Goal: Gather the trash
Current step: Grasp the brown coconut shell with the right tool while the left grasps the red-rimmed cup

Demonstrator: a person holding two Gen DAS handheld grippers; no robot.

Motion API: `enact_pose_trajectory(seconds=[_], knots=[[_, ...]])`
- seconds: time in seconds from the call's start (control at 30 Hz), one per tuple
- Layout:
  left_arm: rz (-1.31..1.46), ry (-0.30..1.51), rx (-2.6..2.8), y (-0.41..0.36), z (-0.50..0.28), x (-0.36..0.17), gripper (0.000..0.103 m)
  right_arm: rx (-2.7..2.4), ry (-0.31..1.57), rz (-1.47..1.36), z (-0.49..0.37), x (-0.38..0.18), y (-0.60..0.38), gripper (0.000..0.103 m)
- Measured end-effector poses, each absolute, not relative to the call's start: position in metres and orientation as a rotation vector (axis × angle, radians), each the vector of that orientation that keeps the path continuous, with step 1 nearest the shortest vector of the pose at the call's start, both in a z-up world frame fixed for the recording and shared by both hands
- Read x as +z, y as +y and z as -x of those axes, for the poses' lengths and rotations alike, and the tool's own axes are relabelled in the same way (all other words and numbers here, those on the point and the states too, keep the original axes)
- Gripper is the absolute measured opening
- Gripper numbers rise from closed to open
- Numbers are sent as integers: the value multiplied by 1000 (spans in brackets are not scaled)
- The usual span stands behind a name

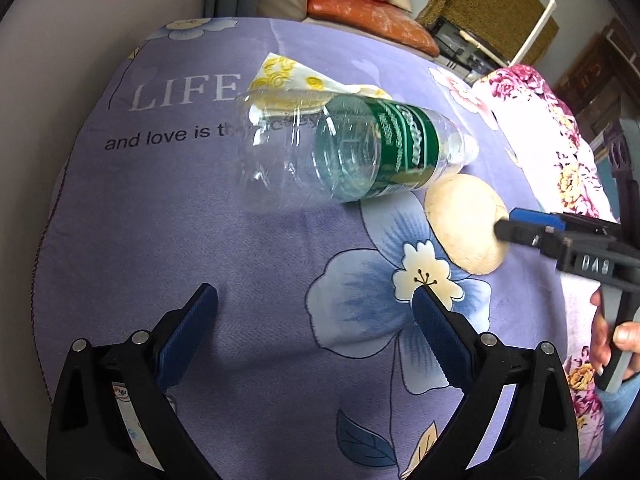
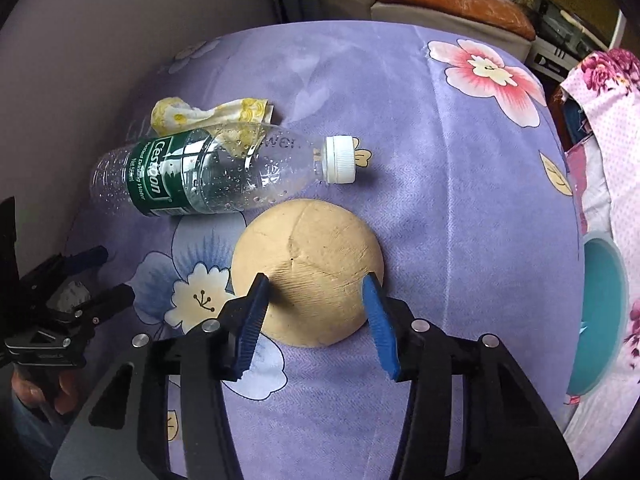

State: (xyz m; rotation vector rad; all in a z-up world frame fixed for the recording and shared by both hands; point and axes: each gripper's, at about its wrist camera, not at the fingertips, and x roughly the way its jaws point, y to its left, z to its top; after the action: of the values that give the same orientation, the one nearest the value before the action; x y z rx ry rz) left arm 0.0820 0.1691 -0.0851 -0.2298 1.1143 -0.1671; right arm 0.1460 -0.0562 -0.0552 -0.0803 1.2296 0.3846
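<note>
A beige dome-shaped shell [image 2: 312, 248] lies on the purple flowered cloth [image 2: 440, 184]. My right gripper [image 2: 315, 286] points down over its near half, with a blue pad against each side, shut on it. The left wrist view shows that gripper [image 1: 506, 224] at the dome's [image 1: 460, 220] right edge. Just behind the dome lies a clear plastic bottle [image 2: 208, 172] with a green label and white cap, on its side. A crumpled yellow-and-white napkin [image 2: 200, 114] is tucked partly behind it. My left gripper [image 1: 316, 300] stands open over bare cloth, short of the bottle [image 1: 340, 148], with nothing between its fingers.
A teal bin [image 2: 600, 312] shows at the right beside a pink flowered cloth [image 2: 612, 120]. A hand [image 1: 616, 340] holds the right gripper's handle. Behind the table are an orange cushion [image 1: 372, 16] and cluttered furniture. The cloth's far edge curves away near a pale wall.
</note>
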Motion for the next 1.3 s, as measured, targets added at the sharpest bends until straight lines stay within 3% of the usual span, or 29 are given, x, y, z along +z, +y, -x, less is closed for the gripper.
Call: enact_pose_trajectory(seconds=[0.07, 0.37, 0.63, 0.93, 1.13, 1.3], knots=[[231, 1110, -160, 170, -82, -85, 98, 382, 1243, 108, -145, -59, -47, 84], [268, 1113, -96, 195, -79, -86, 98, 359, 1237, 225, -148, -85, -24, 92], [283, 1116, -102, 191, -81, -87, 98, 453, 1267, 12, -147, -79, -54, 92], [219, 1119, -207, 141, -81, -82, 98, 444, 1274, -161, -136, -35, -128, 92], [178, 1140, -278, 100, -83, -85, 98, 377, 1293, -211, -134, -38, -171, 82], [194, 1142, -289, 86, -86, -84, 98, 353, 1256, -245, -137, -42, -184, 82]])
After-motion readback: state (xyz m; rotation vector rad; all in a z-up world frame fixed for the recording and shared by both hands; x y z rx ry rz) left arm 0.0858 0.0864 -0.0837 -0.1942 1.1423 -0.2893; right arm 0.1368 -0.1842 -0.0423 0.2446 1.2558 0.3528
